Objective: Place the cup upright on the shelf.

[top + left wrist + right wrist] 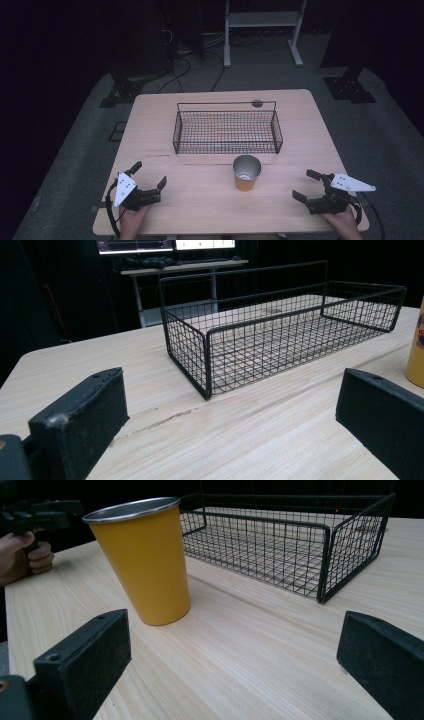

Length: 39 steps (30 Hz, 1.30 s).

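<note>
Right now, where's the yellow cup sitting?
In the high view the yellow cup stands upright on the table, just in front of the wire basket, right of centre and between the two grippers, nearer the right gripper.

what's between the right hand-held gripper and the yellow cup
Nothing visible. The right hand-held gripper sits open on the table, and only bare wood lies between it and the upright yellow cup. The wire basket stands behind the cup, off that path.
</note>
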{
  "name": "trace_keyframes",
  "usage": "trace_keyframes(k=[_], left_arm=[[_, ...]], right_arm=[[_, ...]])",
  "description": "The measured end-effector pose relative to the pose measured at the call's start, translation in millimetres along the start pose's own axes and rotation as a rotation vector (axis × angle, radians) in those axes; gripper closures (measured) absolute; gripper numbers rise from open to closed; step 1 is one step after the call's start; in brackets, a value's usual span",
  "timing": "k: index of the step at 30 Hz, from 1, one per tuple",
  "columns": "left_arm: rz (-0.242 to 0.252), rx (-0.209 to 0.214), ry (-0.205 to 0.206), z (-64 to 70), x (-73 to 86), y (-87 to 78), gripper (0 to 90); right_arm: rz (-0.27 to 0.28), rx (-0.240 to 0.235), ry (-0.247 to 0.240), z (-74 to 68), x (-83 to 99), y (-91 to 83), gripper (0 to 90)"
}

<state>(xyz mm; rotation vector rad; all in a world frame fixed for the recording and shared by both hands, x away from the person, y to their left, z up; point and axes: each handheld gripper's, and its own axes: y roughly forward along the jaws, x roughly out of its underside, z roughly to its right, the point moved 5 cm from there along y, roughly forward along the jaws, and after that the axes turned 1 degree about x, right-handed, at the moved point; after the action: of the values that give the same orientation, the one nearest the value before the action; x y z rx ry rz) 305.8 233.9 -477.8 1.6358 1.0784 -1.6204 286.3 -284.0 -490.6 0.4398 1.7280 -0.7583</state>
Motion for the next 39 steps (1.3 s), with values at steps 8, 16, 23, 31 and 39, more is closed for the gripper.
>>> trace_keyframes(k=[8, 16, 23, 31, 39], left_arm=[[0.000, 0.001, 0.002, 0.4, 0.0, -0.2, 0.0], [0.007, 0.005, 0.006, 1.3, -0.1, -1.2, 0.0], [0.007, 0.006, 0.005, 1.2, -0.1, -1.3, 0.0], [0.006, 0.003, 0.008, 1.6, 0.0, -1.3, 0.0], [0.006, 0.003, 0.009, 1.7, 0.0, -1.3, 0.0]], right_arm=[[-0.012, -0.002, -0.004, -3.7, -1.7, 1.7, 0.4], [-0.024, 0.004, -0.014, -9.1, -6.8, 5.1, 0.4], [-0.029, 0.003, -0.022, -14.1, -13.5, 10.2, 0.5], [-0.039, -0.002, -0.034, -19.3, -20.2, 17.5, 0.5], [-0.063, -0.012, -0.046, -25.5, -22.2, 26.8, 0.5]])
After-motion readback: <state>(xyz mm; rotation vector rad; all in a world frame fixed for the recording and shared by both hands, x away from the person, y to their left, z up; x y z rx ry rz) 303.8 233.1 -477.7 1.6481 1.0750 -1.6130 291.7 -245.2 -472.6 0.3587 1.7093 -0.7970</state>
